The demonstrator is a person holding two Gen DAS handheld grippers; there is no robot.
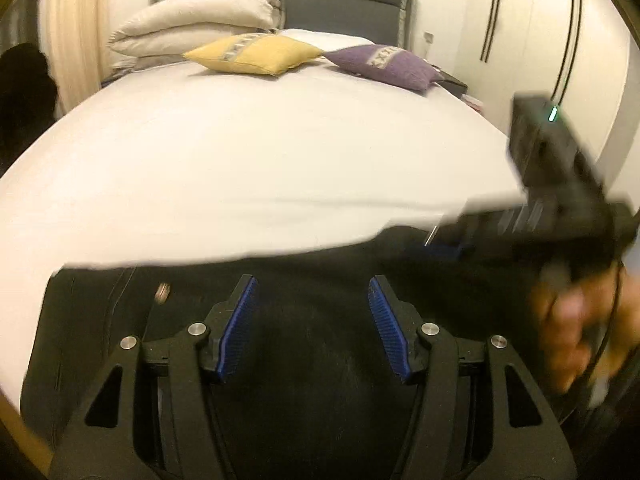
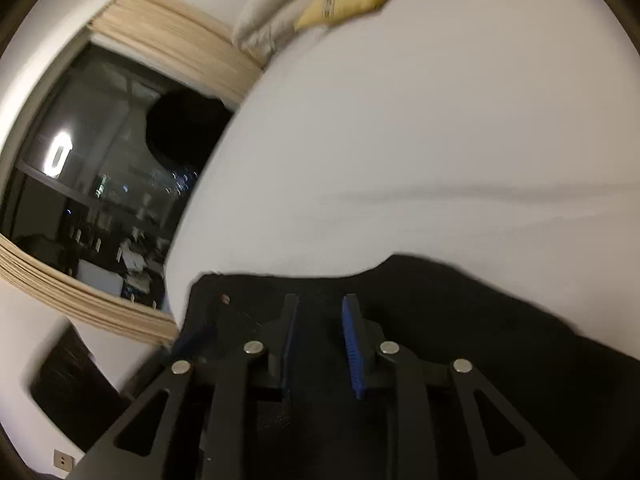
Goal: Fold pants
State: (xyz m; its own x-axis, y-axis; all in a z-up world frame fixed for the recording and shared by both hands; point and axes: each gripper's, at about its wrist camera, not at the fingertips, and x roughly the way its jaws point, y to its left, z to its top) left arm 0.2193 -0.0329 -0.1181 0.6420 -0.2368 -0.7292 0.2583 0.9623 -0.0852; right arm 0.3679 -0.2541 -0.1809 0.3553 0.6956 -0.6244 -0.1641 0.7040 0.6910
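Black pants (image 1: 312,344) lie at the near edge of a white bed (image 1: 248,152); a metal button (image 1: 162,293) shows near their left side. My left gripper (image 1: 314,286) is open just above the pants, its blue pads wide apart and empty. My right gripper (image 1: 452,246) comes in blurred from the right, low over the pants' far edge. In the right wrist view the right gripper (image 2: 320,306) is over the pants (image 2: 460,328), its fingers a narrow gap apart with only dark fabric between them. I cannot tell whether it grips the cloth.
A yellow cushion (image 1: 256,54), a purple cushion (image 1: 386,65) and a folded cream duvet (image 1: 192,20) sit at the bed's head. A white wardrobe (image 1: 552,40) stands at the right. A dark window (image 2: 92,184) with cream curtains is to the bed's left.
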